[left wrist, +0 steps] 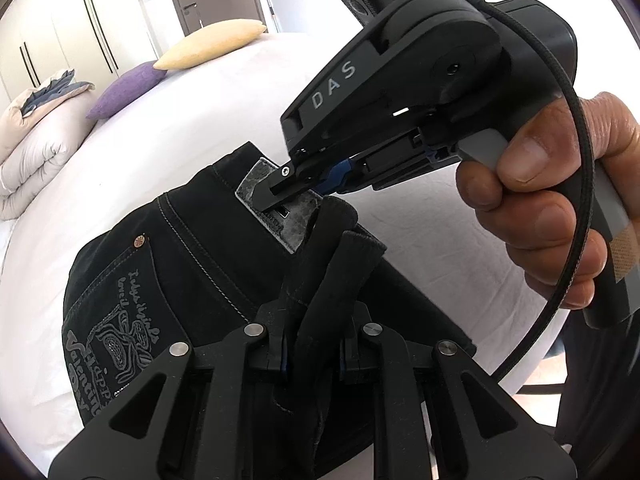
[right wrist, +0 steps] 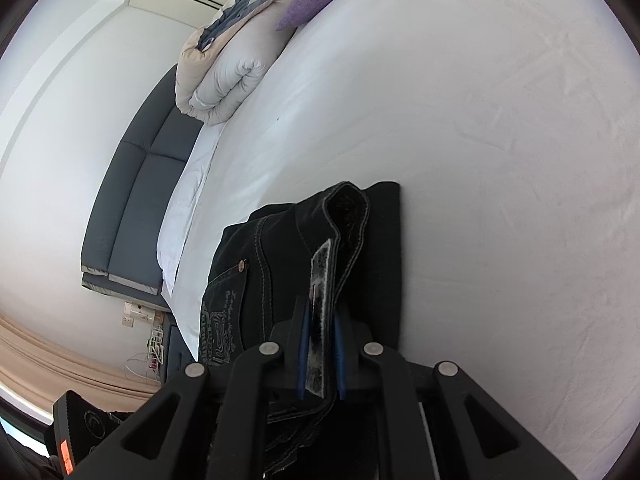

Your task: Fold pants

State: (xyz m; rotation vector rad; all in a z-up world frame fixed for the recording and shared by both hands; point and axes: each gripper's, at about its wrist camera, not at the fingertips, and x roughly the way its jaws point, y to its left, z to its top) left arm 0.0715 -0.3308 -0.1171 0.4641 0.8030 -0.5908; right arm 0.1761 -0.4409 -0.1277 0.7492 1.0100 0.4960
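Pants (left wrist: 168,264) black denim, embroidered pocket, grey waistband patch (right wrist: 320,280), pinched by both grippers' jaws

Bright even daylight, sharp focus, strong fisheye edge warp.

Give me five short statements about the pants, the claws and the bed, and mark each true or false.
1. The pants are black. True.
2. The right claw is closed on the grey waistband patch. True.
3. The left claw is empty. False: it is shut on a fold of the black fabric.
4. The pants lie on a wooden floor. False: they lie on the white bed sheet.
5. A purple pillow and a yellow pillow lie on the bed. True.
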